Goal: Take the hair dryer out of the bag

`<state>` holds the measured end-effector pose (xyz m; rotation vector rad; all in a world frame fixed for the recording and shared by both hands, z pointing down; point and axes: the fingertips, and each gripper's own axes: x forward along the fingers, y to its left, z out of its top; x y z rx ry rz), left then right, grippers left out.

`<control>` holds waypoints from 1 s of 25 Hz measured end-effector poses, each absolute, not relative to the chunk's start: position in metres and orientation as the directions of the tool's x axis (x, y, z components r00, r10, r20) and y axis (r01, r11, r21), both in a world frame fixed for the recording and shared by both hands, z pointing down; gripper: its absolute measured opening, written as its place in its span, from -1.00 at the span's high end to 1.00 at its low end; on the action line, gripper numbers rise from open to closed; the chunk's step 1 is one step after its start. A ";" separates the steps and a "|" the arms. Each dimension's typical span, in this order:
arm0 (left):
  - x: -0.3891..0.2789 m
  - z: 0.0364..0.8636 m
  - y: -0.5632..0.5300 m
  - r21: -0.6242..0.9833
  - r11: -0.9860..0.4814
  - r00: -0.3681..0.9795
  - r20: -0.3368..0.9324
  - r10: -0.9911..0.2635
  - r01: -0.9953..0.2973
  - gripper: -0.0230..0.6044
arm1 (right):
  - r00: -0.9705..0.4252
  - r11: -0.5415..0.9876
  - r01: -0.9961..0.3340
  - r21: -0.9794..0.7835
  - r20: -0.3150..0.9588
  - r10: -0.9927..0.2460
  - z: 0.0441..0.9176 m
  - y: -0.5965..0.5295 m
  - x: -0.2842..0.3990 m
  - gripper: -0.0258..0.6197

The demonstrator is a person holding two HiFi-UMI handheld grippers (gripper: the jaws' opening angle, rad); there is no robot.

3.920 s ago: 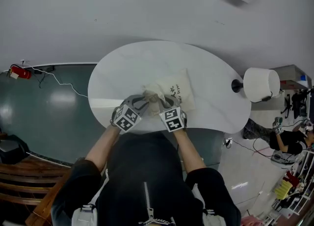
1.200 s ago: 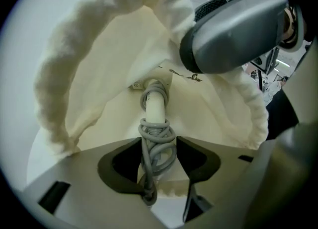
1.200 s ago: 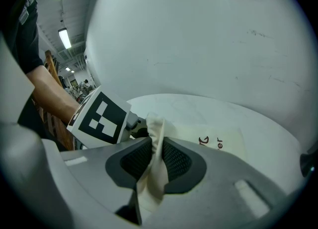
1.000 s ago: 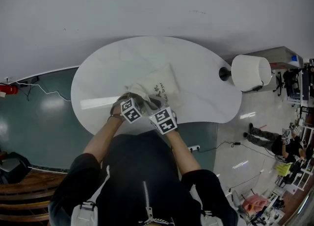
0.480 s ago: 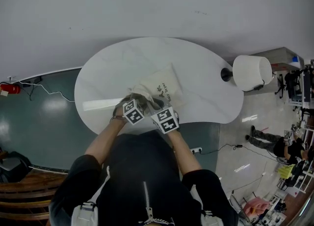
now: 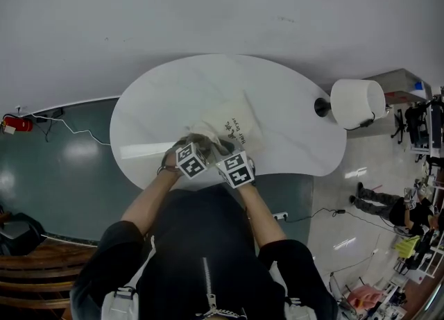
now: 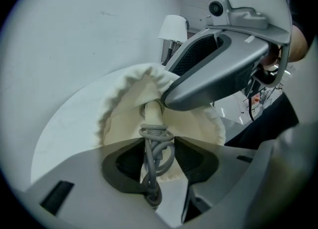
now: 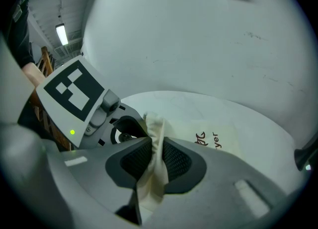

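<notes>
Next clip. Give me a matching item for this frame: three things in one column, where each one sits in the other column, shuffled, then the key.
Things:
1. grey cord
2. bag rim
3. white lamp

Places:
A. by the right end of the table, head view
B. pinched in the right gripper
C. between the jaws of the left gripper

Pairs: 1-C, 2-B, 3-A.

The left gripper's jaws have just been closing on the grey cord.

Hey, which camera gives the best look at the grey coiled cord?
The left gripper view: the grey cord loops out of the bag mouth and between the jaws of the left tool, which have just been closing. In the head view I cannot make it out; the right gripper view shows only bag cloth.
</notes>
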<state>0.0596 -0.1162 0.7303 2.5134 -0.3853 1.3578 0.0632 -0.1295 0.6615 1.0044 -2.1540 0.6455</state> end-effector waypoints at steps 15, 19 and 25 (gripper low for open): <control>0.041 0.724 -0.096 0.096 -0.921 0.521 0.844 -0.125 -0.378 0.33 | -0.482 0.588 -0.795 -0.151 0.744 -0.462 0.672 -0.124 0.063 0.73; 0.034 0.724 -0.091 0.092 -0.919 0.514 0.848 -0.130 -0.384 0.33 | -0.485 0.592 -0.791 -0.152 0.747 -0.456 0.670 -0.123 0.060 0.73; 0.027 0.722 -0.085 0.096 -0.914 0.510 0.850 -0.130 -0.393 0.33 | -0.481 0.602 -0.786 -0.138 0.749 -0.456 0.676 -0.124 0.063 0.73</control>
